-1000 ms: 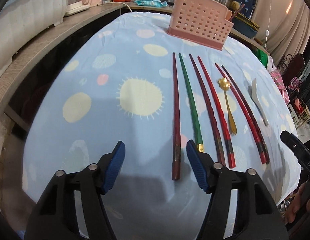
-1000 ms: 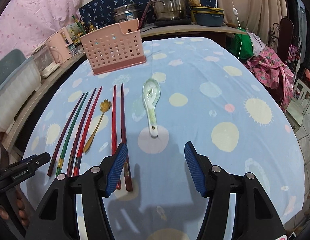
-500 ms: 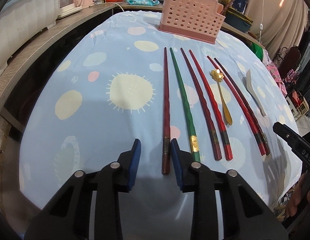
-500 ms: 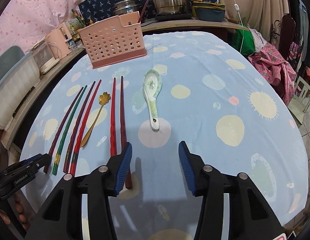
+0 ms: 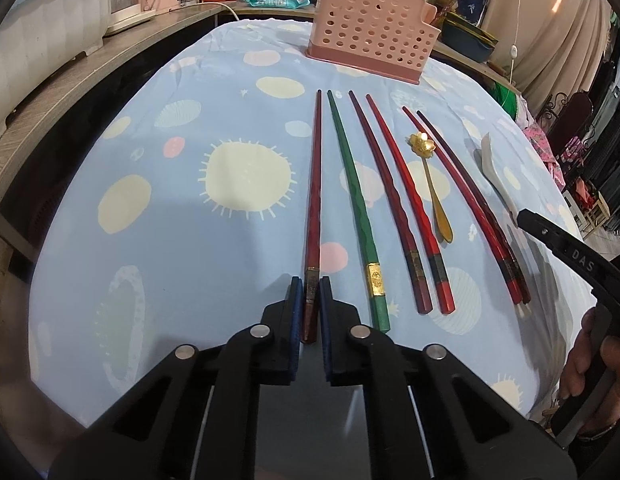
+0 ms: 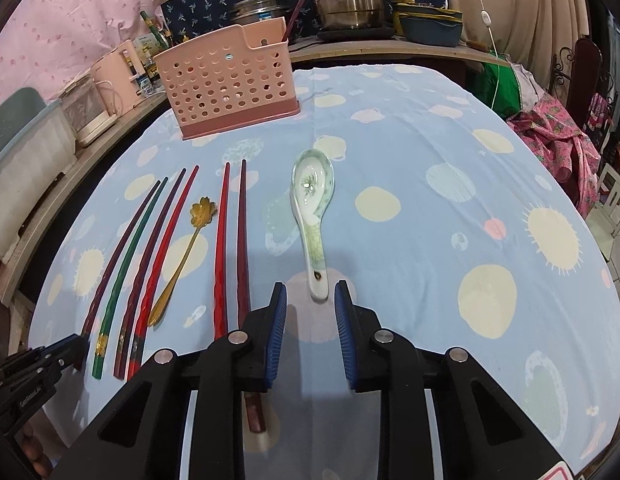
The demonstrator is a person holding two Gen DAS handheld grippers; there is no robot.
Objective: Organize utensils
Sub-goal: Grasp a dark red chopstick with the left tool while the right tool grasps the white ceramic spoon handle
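The left tool (image 5: pixel 310 304) is clamped on the near, thick end of the leftmost chopstick (image 5: pixel 314 200), a dark red one lying flat on the tabletop (image 5: pixel 149 240) and pointing far toward the pink basket (image 5: pixel 370 20). It is likely light, stiff and smooth-lacquered, so a grip at one end may let the long tip droop or swivel; a firm squeeze on the square butt seems the best hold. Just right of it lie a green chopstick (image 5: pixel 356 208), further red ones and a small gold spoon (image 5: pixel 430 184). The right tool (image 6: pixel 310 312) hangs with its fingers apart, gripping nothing, around the handle tip of the ceramic spoon (image 6: pixel 314 216), which looks heavier, glazed, slippery and breakable.
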